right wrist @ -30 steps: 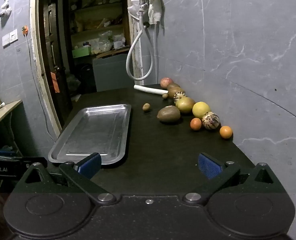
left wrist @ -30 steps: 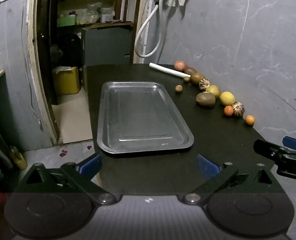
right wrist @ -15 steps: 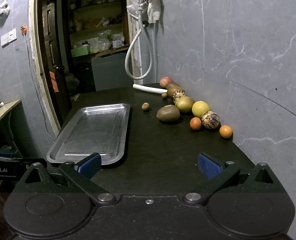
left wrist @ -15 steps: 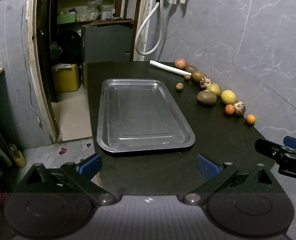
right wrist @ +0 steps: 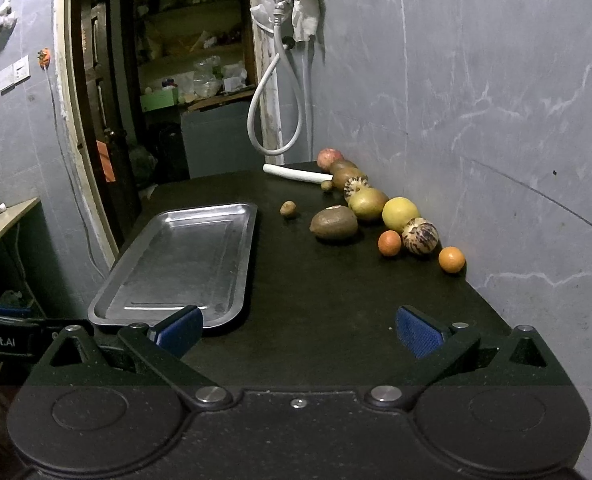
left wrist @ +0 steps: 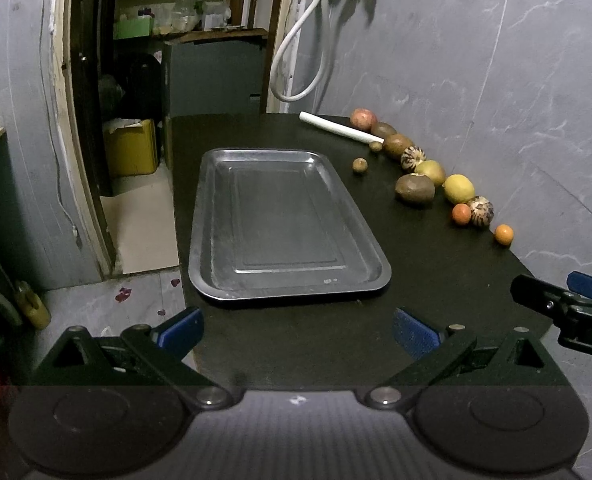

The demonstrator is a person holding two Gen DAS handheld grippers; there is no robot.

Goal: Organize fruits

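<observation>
Sitting in a row along the grey wall, the fruits (right wrist: 369, 204) are all out on the black table (right wrist: 319, 300). None is in the metal tray (right wrist: 180, 256) yet, which lies well apart to their left with nothing in it. The closest ones are a small orange (right wrist: 451, 259) and a striped round fruit (right wrist: 419, 236). A white tube (right wrist: 297, 173) lies at the far end.

The right gripper (right wrist: 299, 330) hangs low at the near table edge, fingers spread wide and holding nothing. The left gripper (left wrist: 297, 328) is the same, just in front of the tray.

Round fruits can roll. A bump could push the orange off the near edge, or a weak pinch could let one slip.
</observation>
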